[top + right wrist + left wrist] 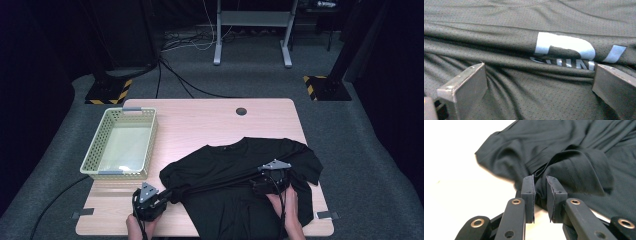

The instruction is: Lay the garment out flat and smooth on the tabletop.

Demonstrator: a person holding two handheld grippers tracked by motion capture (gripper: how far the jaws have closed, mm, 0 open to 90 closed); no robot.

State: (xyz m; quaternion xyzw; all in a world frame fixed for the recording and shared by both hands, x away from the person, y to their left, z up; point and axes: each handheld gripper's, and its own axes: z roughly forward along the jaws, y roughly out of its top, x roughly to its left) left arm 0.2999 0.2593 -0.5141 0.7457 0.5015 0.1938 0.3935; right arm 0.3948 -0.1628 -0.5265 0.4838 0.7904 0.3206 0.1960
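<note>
My left gripper, low at the table's near edge, pinches the shirt's sleeve; my right gripper hovers over the shirt, jaws wide apart.

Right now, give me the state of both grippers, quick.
Left gripper: shut on a bunched fold of the black T-shirt.
Right gripper: open, jaws wide apart over the shirt, holding nothing.

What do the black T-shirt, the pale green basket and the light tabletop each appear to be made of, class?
Black T-shirt: probably a synthetic sports mesh, matte; the right gripper view shows tiny pinholes and a white print. Pale green basket: likely moulded plastic, judging by its slotted lattice walls. Light tabletop: looks like wood-effect laminate, smooth with faint grain, though real wood can't be excluded.
</note>
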